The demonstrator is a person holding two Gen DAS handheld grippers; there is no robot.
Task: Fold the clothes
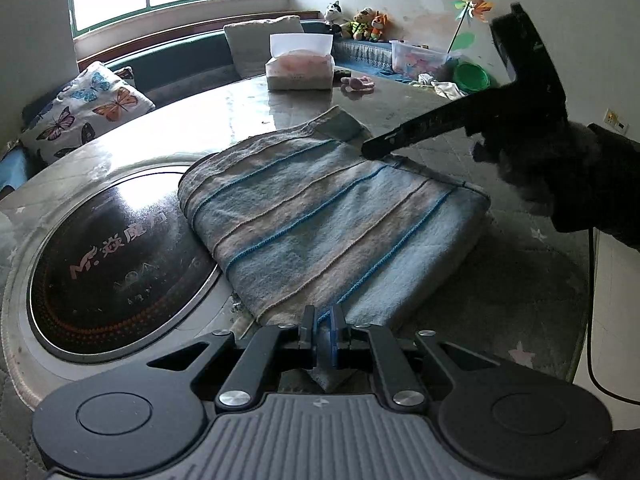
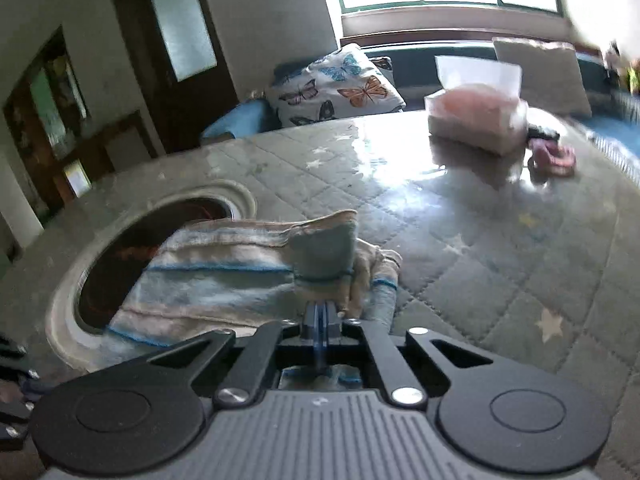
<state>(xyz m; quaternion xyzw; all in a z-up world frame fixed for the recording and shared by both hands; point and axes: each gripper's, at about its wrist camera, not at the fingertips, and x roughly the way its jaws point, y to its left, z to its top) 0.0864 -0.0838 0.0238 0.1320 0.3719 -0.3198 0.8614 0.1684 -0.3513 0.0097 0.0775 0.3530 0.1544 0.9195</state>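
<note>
A folded towel [image 1: 320, 224] with pale blue and beige stripes lies on the round table, partly over the inset cooktop. My left gripper [image 1: 323, 320] is shut on the towel's near edge. My right gripper [image 1: 372, 151] reaches in from the right in the left wrist view, its tips on the towel's far edge. In the right wrist view the right gripper [image 2: 323, 312] is shut on a bunched corner of the towel [image 2: 224, 280], which lifts a fold slightly.
A black glass cooktop [image 1: 116, 264] is set into the quilted table cover [image 2: 460, 240]. A tissue box [image 1: 300, 66] and a pink item [image 1: 358, 85] sit at the far side. A butterfly cushion [image 1: 84, 108] and toys [image 1: 364, 22] lie on the bench behind.
</note>
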